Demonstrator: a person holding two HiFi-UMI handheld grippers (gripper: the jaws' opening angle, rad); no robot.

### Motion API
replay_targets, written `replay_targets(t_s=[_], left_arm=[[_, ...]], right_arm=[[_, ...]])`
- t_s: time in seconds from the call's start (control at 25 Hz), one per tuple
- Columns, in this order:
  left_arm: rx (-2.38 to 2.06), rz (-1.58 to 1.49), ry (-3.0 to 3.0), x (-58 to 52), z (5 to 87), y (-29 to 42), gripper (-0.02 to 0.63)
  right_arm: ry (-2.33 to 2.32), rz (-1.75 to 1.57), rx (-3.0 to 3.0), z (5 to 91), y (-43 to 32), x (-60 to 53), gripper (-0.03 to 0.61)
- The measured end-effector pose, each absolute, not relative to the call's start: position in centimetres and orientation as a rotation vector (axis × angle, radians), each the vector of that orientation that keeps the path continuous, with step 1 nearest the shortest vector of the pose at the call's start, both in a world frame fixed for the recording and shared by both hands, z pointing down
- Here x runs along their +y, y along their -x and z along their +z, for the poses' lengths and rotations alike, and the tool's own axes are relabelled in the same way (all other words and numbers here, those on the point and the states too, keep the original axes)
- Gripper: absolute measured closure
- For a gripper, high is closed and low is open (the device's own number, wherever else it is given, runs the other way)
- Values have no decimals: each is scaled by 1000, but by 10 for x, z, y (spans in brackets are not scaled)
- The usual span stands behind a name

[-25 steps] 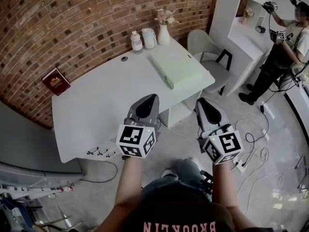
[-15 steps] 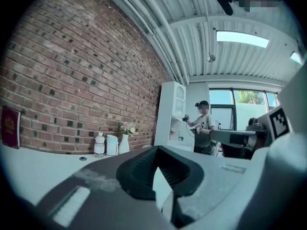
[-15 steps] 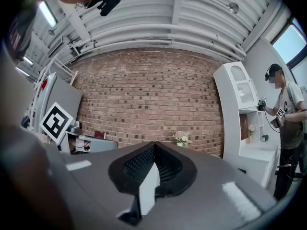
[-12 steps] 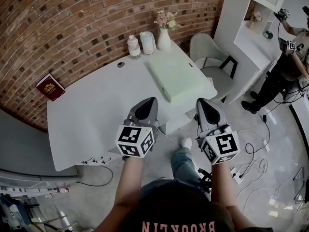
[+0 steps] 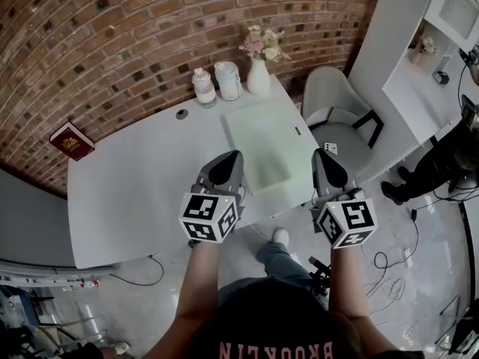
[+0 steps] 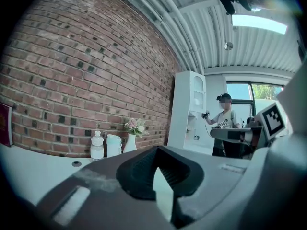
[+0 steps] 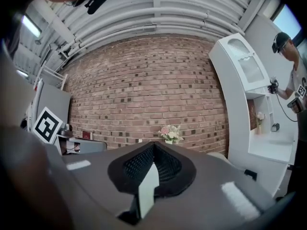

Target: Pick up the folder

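**Both grippers closed and empty, folder lies flat on the table**

The left gripper [image 5: 230,157] has its jaws pressed together at the tips, and nothing is caught between them. The right gripper [image 5: 324,154] is the same: jaws together, nothing gripped. In the head view both are at the lower centre of the frame and point up toward the table [image 5: 127,193]. The left one is over the table's near edge, the right one over its right corner.

The folder [image 5: 258,144], pale green, lies flat on the table between the two tips, just above them in the frame. No jaw holds it.

Farther up, a bottle [image 5: 202,88], a white jug [image 5: 228,81] and a vase of flowers [image 5: 260,66] stand at the brick wall [image 5: 112,36]. A red book [image 5: 72,140] leans at the left. A grey chair [image 5: 340,118] is at the right, and beyond it a white cabinet [image 5: 419,58].
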State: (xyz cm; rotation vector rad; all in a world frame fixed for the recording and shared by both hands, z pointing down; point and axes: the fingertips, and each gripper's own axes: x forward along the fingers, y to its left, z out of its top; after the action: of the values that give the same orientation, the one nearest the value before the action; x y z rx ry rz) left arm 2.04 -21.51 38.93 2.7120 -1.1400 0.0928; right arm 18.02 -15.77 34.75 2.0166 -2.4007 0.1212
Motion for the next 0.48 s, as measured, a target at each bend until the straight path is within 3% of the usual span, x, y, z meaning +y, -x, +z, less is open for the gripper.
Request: replay_targets(t_s=[0.48], left_arm=[[-1369,164,-2511,-315,421,-55,614]], right_arm=[[-1741,242,-2449,388,-242,-289,578]])
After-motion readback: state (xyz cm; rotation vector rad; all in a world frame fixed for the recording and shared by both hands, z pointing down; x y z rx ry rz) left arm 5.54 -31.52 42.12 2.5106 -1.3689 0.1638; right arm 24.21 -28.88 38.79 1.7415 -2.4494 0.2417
